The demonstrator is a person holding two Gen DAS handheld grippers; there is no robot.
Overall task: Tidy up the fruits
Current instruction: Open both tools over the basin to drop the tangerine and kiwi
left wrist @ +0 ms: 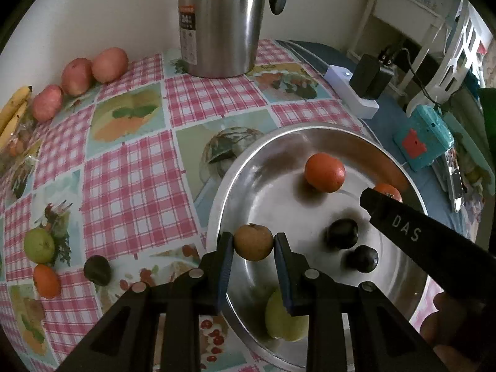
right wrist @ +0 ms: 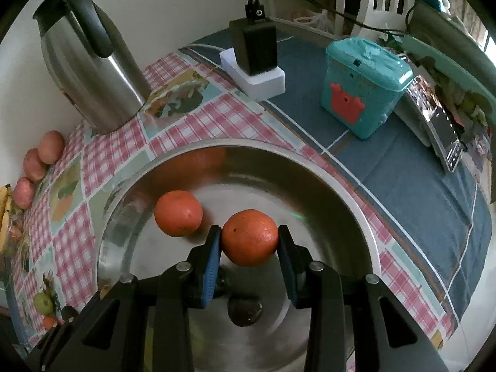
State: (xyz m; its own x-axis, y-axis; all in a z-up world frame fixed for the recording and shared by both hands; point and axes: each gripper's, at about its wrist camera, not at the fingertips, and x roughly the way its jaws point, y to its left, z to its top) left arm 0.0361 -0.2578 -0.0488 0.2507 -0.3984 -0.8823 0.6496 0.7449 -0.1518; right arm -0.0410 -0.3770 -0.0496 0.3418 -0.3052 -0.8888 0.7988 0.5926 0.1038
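My left gripper (left wrist: 253, 243) is shut on a small brown fruit (left wrist: 253, 241) and holds it over the left rim of a steel bowl (left wrist: 310, 130). The bowl holds an orange (left wrist: 324, 172), two dark plums (left wrist: 342, 234) and a green fruit (left wrist: 283, 322). My right gripper (right wrist: 249, 238) is shut on an orange (right wrist: 249, 237) above the bowl (right wrist: 356, 204), beside another orange (right wrist: 178, 213); a dark plum (right wrist: 245, 310) lies below. The right gripper's arm (left wrist: 427, 235) shows in the left wrist view.
On the checked cloth lie three red apples (left wrist: 77, 76), bananas (left wrist: 14, 108), a green apple (left wrist: 39, 245), a small orange (left wrist: 46, 280) and a dark plum (left wrist: 97, 270). A steel kettle (left wrist: 221, 21), a charger on a white block (right wrist: 257, 59) and a teal box (right wrist: 362, 83) stand behind.
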